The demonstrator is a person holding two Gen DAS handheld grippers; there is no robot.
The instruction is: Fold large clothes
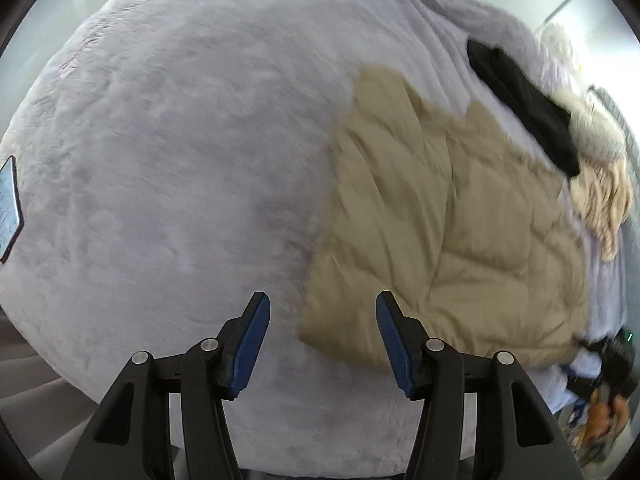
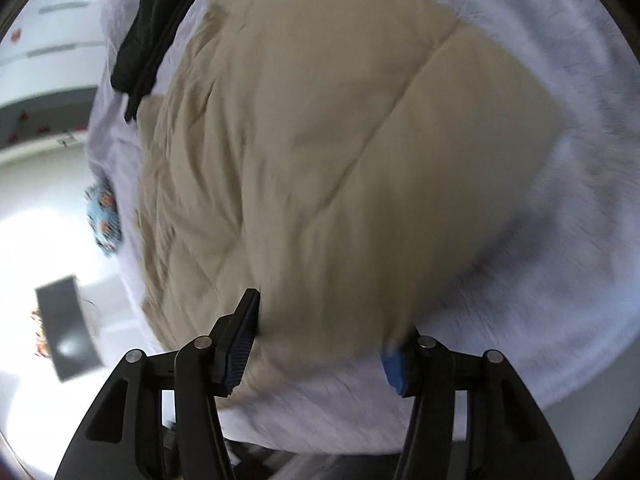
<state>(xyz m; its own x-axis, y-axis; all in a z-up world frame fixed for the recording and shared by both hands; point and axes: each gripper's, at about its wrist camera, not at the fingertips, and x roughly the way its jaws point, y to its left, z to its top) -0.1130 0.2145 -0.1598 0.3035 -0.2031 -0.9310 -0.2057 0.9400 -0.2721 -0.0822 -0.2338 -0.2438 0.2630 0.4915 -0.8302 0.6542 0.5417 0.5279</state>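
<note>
A beige quilted jacket (image 1: 436, 232) lies spread on a pale lilac plush blanket (image 1: 172, 152). My left gripper (image 1: 320, 312) is open and empty, just above the blanket at the jacket's near left corner. In the right wrist view the jacket (image 2: 320, 140) fills the middle. My right gripper (image 2: 324, 320) is open, its jaws wide apart on either side of the jacket's near edge; the right fingertip is partly hidden by the cloth. Both views are blurred by motion.
A black garment (image 1: 524, 104) lies beyond the jacket, also in the right wrist view (image 2: 148, 28). A cream furry garment (image 1: 600, 168) lies at the right edge. A phone-like object (image 1: 8, 208) lies at the left. A dark panel (image 2: 68, 332) shows off the bed.
</note>
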